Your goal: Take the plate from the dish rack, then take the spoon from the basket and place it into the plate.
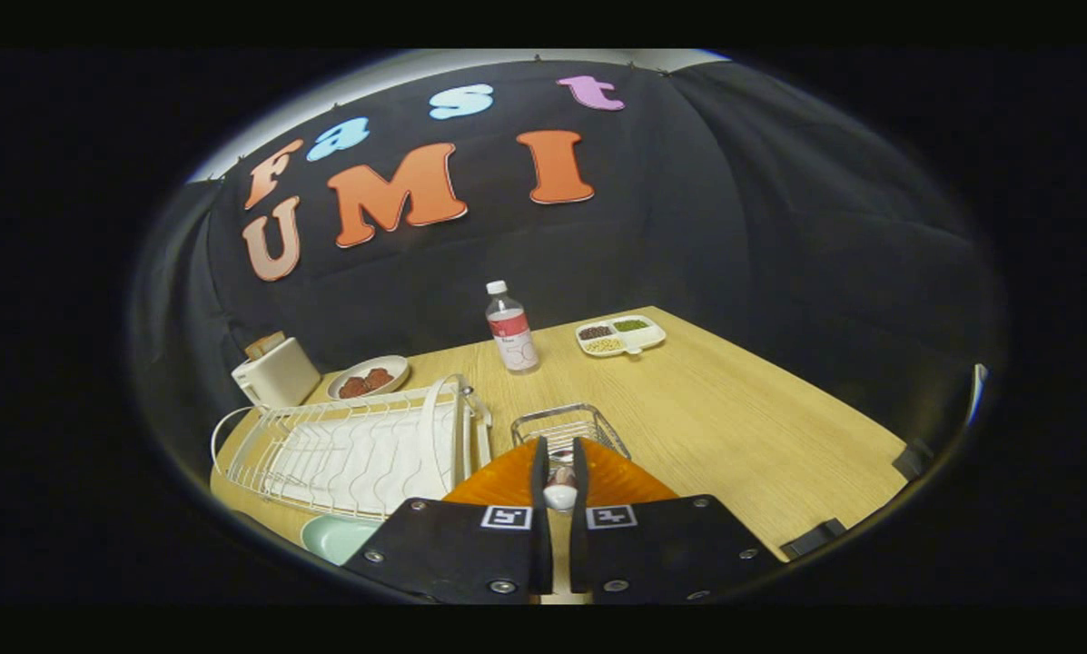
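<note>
My gripper (558,447) has its orange fingers (498,481) drawn close together, shut on a small white spoon (559,496) that sits in the narrow gap between them. Just beyond the fingertips stands the wire basket (568,423) on the wooden table. The white wire dish rack (352,450) stands to the left of the fingers on its white tray. A pale green plate (334,538) lies flat on the table in front of the rack, left of my gripper and partly hidden by its black body.
Beyond the basket stands a clear bottle (511,329) with a red label. A white divided dish (620,335) of beans lies at the far side. A toaster (275,372) and a small plate of brown food (370,376) sit behind the rack. Bare table (743,427) spreads to the right.
</note>
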### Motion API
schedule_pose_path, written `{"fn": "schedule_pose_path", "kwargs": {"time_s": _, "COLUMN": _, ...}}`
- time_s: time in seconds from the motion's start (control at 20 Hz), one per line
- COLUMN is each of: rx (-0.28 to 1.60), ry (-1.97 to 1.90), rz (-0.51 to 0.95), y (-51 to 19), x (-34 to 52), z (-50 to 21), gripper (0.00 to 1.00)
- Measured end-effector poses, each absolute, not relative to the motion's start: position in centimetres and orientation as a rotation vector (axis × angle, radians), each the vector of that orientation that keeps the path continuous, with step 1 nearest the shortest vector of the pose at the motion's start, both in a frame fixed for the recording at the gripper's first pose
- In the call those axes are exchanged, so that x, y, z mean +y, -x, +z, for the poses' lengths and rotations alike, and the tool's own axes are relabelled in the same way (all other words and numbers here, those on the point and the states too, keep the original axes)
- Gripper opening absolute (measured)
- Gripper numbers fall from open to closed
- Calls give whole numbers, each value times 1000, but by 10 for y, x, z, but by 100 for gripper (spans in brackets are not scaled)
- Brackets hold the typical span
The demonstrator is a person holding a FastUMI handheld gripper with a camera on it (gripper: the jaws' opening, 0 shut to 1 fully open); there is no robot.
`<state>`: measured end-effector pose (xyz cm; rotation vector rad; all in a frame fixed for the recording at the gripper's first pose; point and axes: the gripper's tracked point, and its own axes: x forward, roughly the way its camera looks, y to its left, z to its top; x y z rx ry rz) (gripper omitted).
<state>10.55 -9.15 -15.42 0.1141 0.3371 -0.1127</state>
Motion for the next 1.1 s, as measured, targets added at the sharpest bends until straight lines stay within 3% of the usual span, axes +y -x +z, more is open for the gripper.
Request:
{"fn": "schedule_pose_path", "kwargs": {"time_s": 0.65, "rx": 233, "ry": -57, "rz": -93, "y": -49, "x": -72, "z": -73, "gripper": 7}}
{"fn": "schedule_pose_path", "kwargs": {"time_s": 1.1, "rx": 231, "ry": -81, "rz": -16, "y": 3, "x": -21, "z": -68, "gripper": 7}}
